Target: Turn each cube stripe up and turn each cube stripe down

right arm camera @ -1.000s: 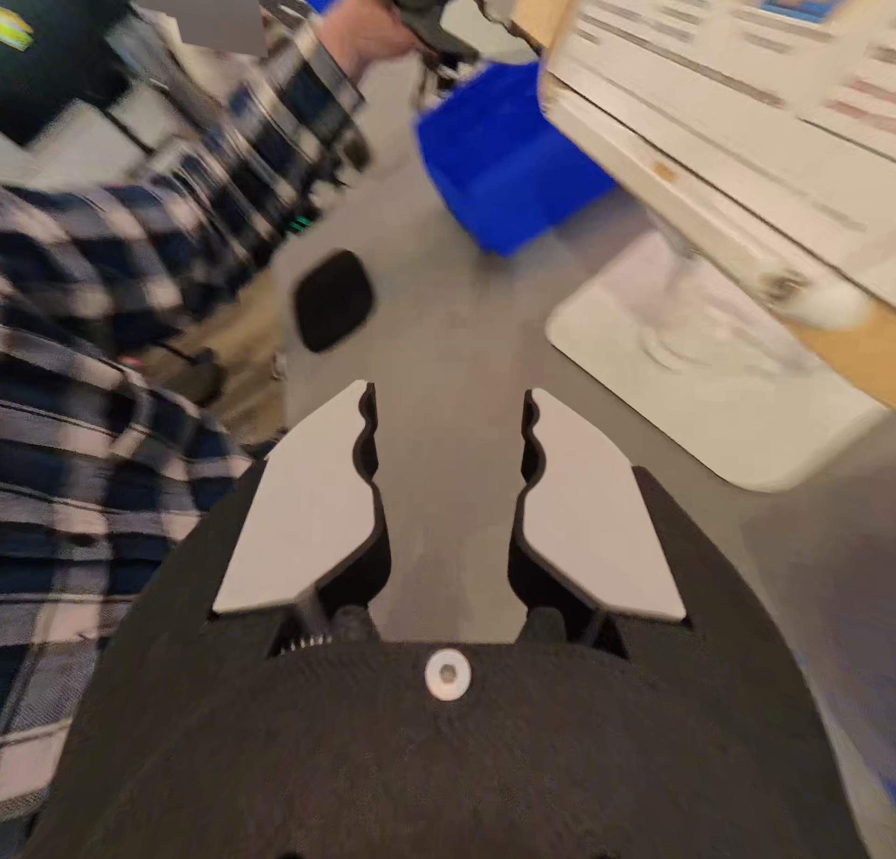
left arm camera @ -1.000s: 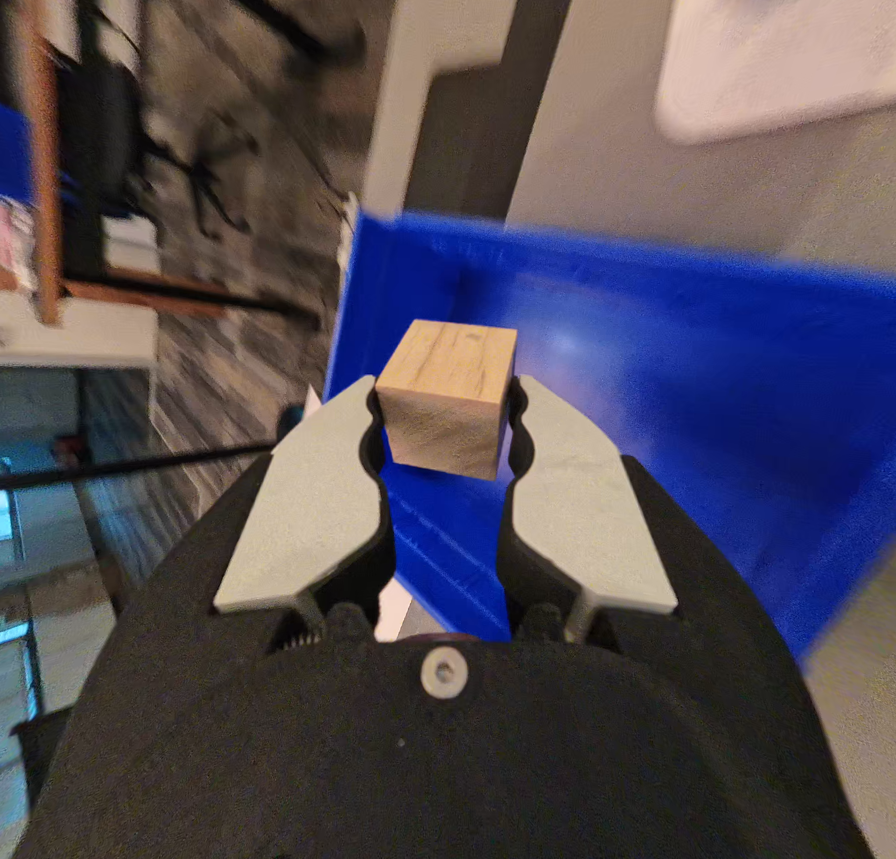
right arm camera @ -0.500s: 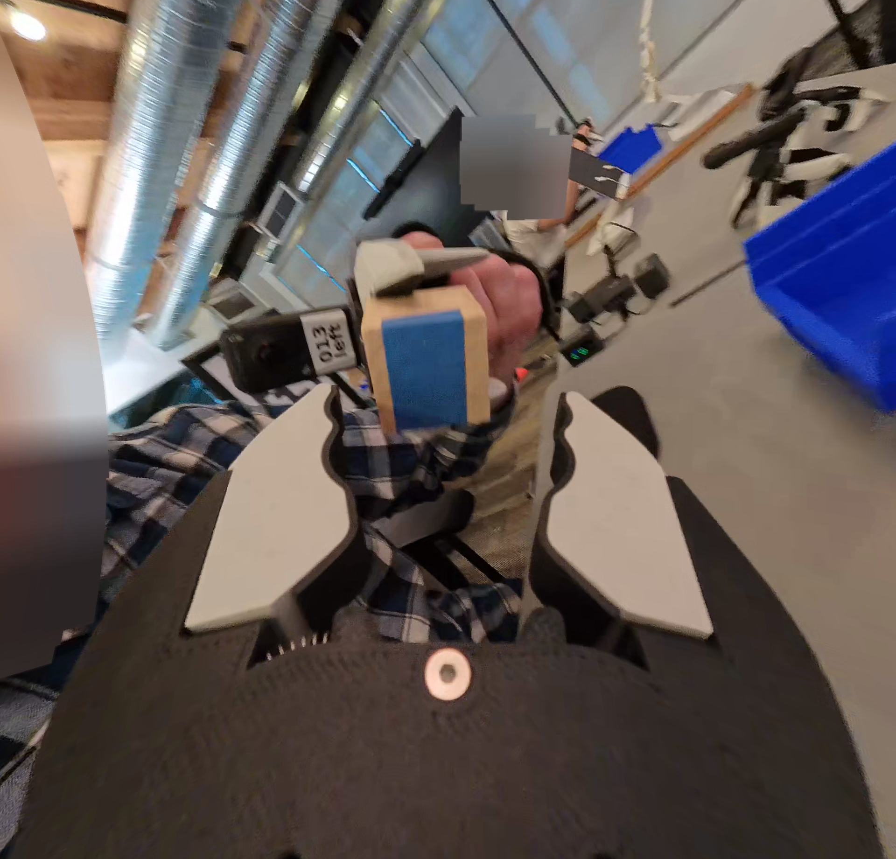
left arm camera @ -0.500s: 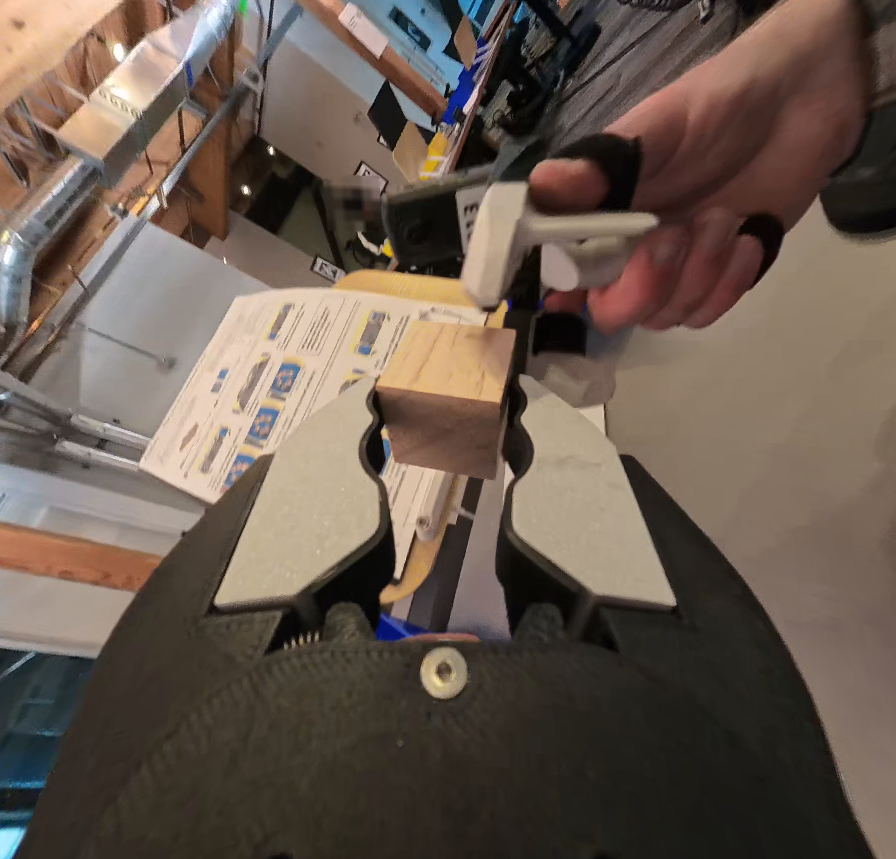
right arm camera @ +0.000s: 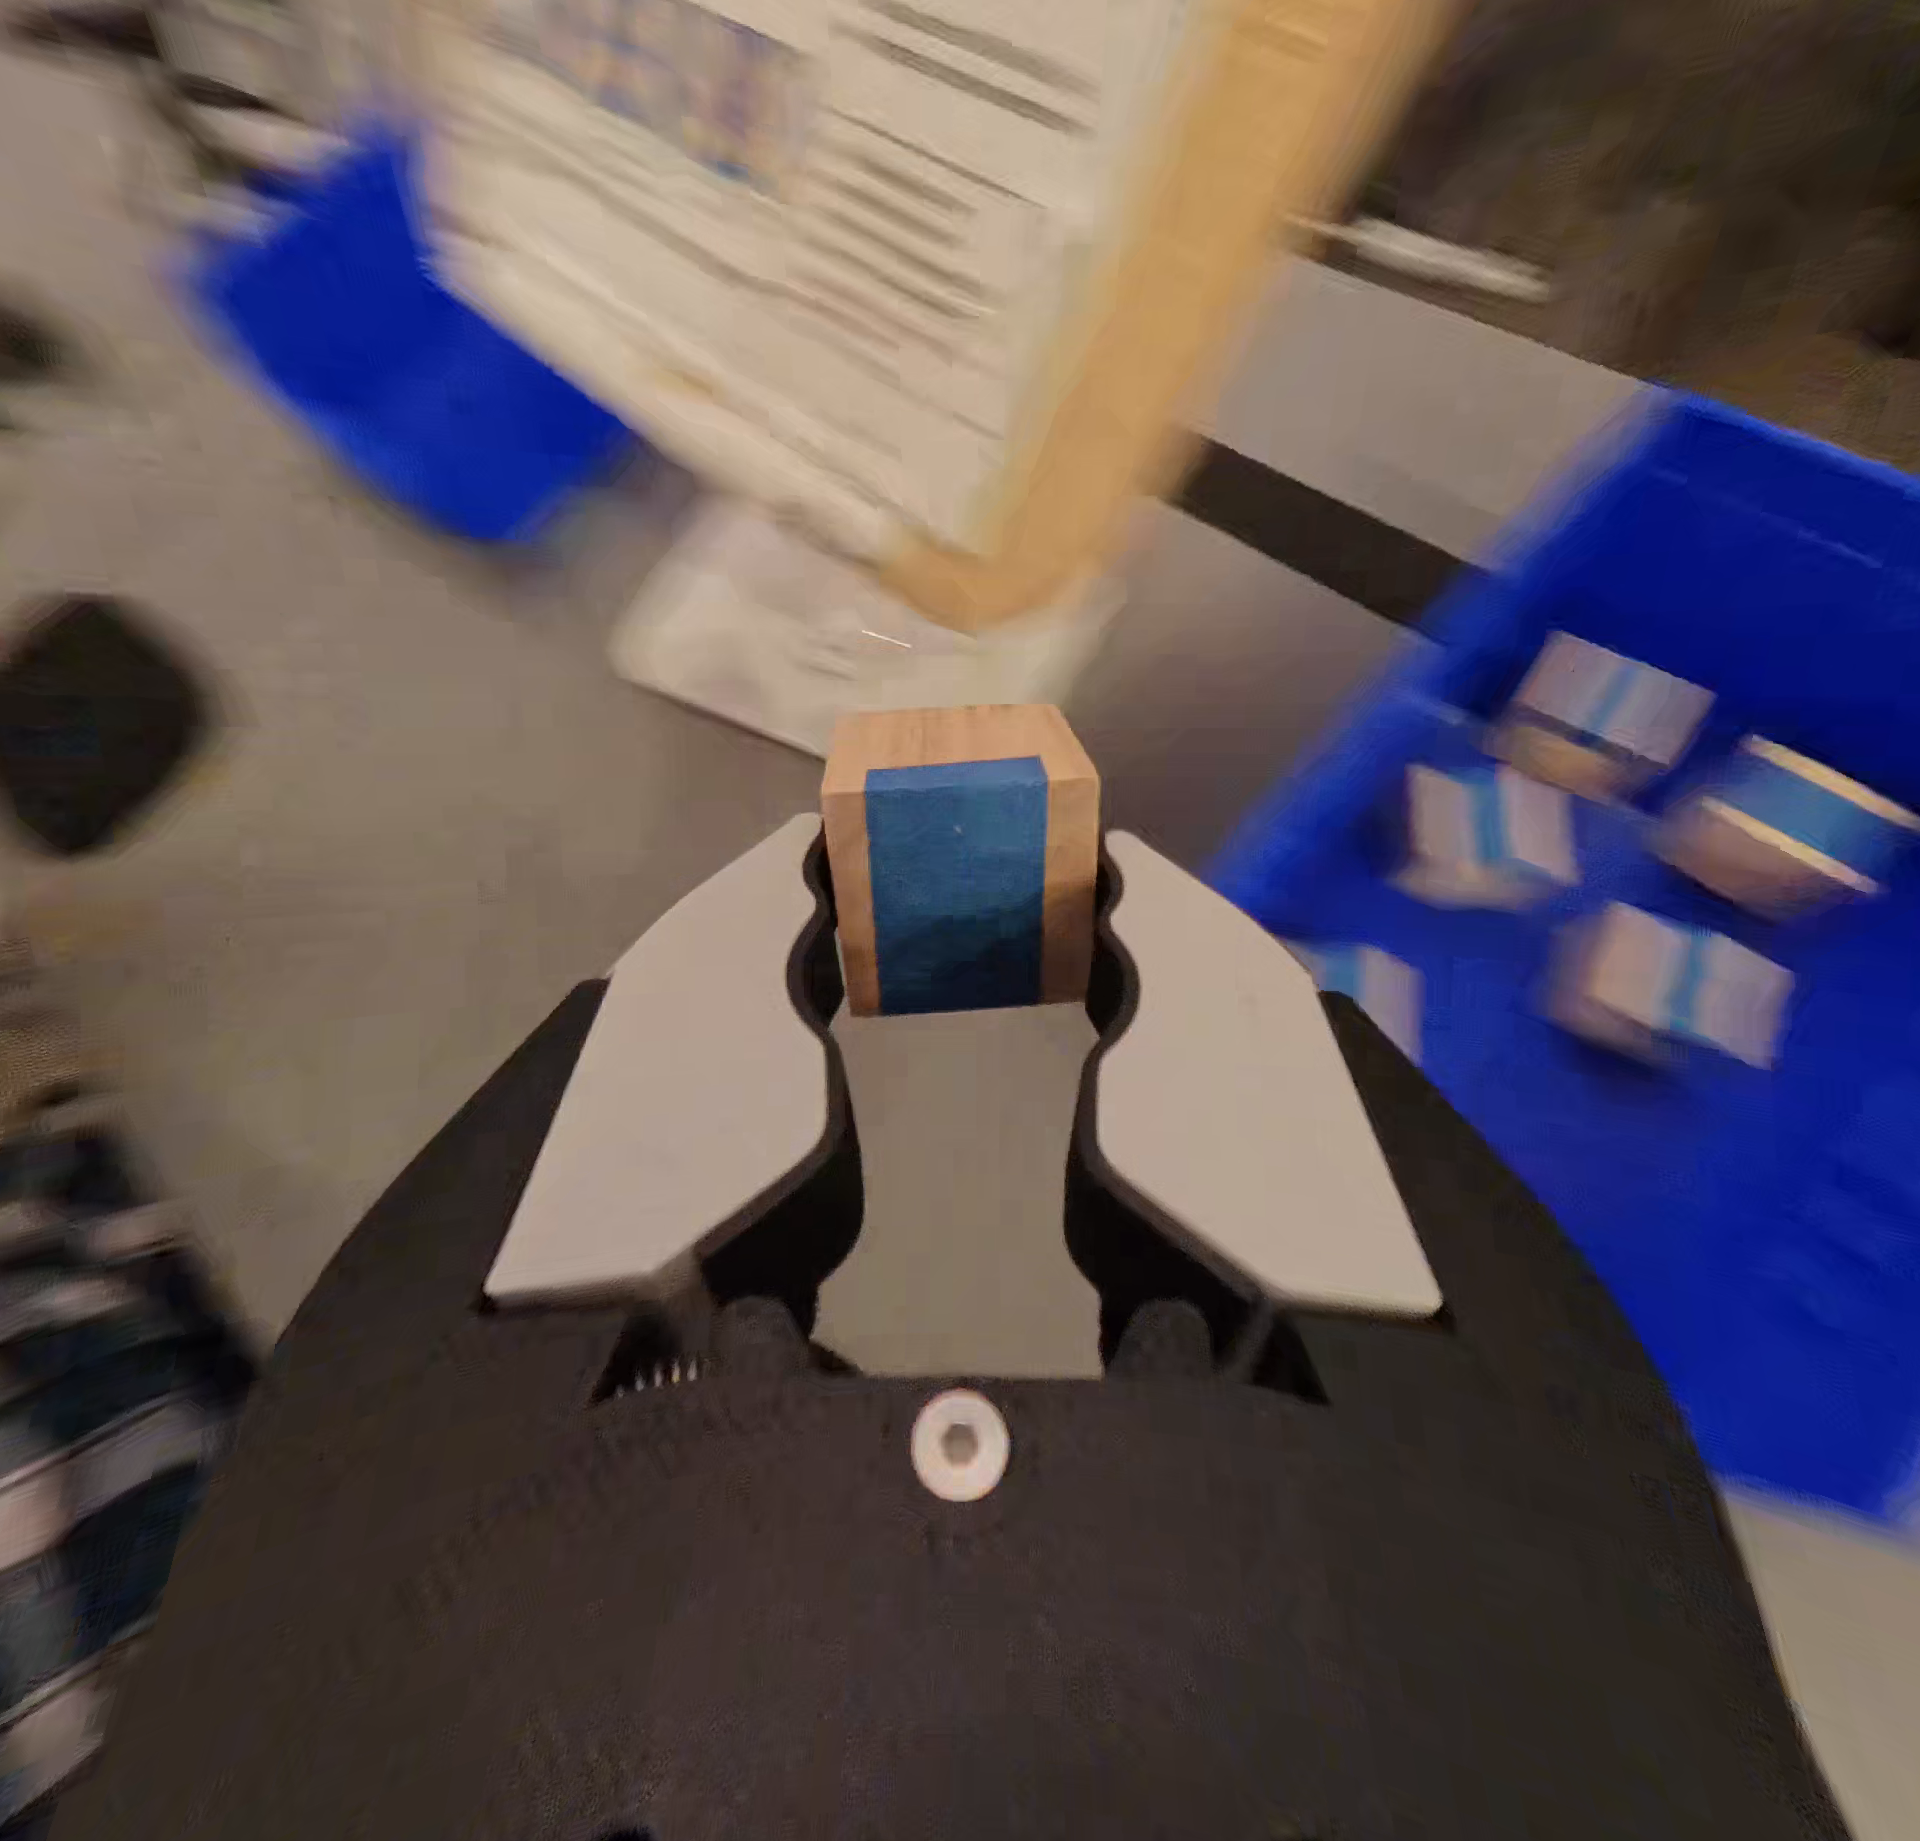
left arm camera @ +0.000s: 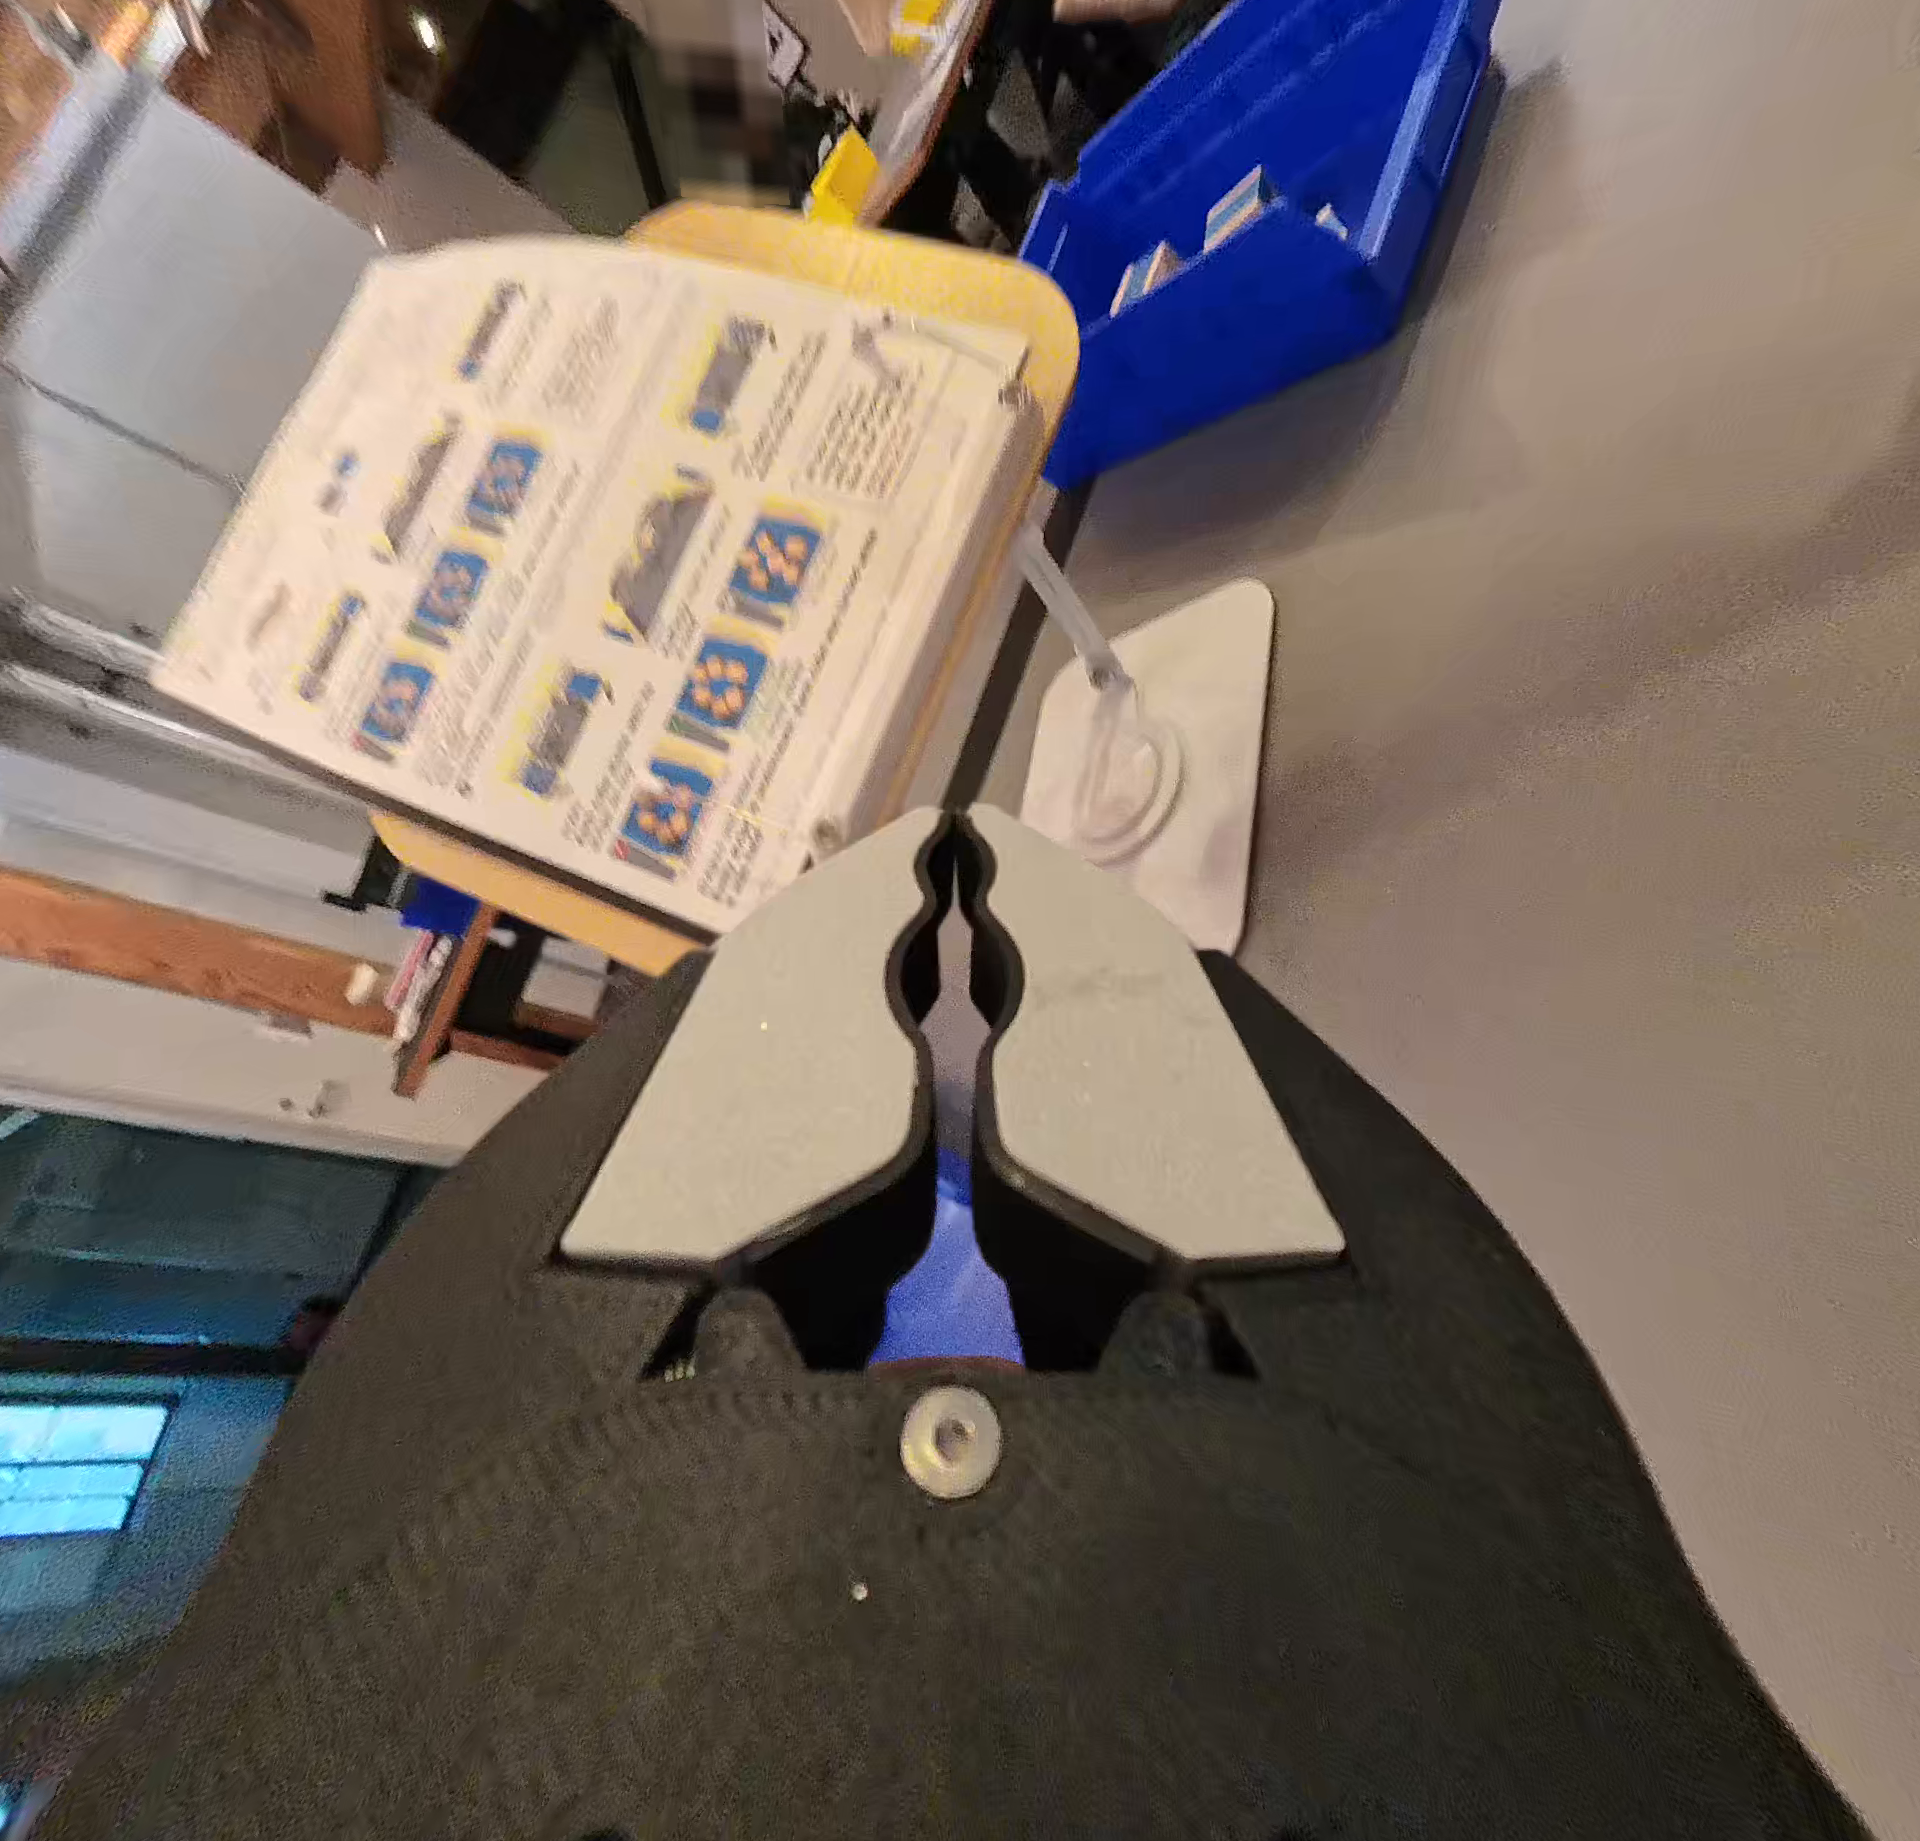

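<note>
Blurring hides the cubes inside the blue bin

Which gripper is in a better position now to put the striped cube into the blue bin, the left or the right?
Right. The right gripper already clamps the wooden cube, and the blue bin with other cubes lies beside it. The left gripper is shut with nothing between its fingers.

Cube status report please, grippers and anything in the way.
Left gripper shut, nothing in it. Right gripper clamped on wooden cube, blue stripe facing the camera. Blue bin of striped cubes to the right; nothing blocking.
</note>
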`<state>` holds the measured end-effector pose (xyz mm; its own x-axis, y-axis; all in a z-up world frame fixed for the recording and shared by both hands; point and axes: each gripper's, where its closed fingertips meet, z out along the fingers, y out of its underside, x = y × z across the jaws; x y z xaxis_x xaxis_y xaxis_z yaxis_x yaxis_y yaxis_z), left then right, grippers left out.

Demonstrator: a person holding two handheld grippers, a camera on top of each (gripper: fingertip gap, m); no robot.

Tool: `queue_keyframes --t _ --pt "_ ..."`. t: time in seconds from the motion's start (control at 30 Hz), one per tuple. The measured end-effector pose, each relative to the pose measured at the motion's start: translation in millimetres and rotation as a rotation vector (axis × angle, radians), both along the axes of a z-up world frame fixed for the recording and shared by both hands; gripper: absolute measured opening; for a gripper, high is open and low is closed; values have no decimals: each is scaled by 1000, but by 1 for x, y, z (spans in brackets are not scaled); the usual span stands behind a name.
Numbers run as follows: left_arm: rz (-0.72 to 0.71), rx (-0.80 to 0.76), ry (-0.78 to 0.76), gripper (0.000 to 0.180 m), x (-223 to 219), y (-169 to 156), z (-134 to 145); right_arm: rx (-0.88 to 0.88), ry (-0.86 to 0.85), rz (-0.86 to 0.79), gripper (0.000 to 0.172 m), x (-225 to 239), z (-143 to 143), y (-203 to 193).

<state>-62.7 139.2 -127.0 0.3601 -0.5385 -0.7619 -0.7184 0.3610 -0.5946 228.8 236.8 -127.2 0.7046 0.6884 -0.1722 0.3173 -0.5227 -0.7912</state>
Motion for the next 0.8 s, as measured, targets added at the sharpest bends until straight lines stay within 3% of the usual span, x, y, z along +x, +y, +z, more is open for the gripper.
queue_keyframes --t 0.1,0.2,0.33,0.43,0.47,0.5,0.57,0.67,0.8 --pt "56 -43 -2 0 -17 5 -16 -83 -247 -257 45 96 -37 39" --pt "94 -81 14 0 -26 8 -30 -253 -319 -345 45 141 -87 54" --pt "122 -94 57 0 -31 9 -40 -402 -410 -403 46 169 -149 70" --pt "137 -114 68 0 -35 7 -45 -451 -480 -427 46 180 -177 78" --pt "141 -129 59 0 -36 7 -47 -493 -508 -416 49 182 -186 77" --pt "149 -144 55 0 -37 7 -49 -508 -534 -418 67 184 -190 78" --pt "174 -151 58 0 -43 7 -52 -474 -528 -426 70 184 -179 80" --pt "205 -160 10 0 -53 4 -48 -317 -441 -443 63 178 -127 79" --pt "248 -194 -106 0 -66 2 -46 -87 -329 -356 29 146 -56 51"
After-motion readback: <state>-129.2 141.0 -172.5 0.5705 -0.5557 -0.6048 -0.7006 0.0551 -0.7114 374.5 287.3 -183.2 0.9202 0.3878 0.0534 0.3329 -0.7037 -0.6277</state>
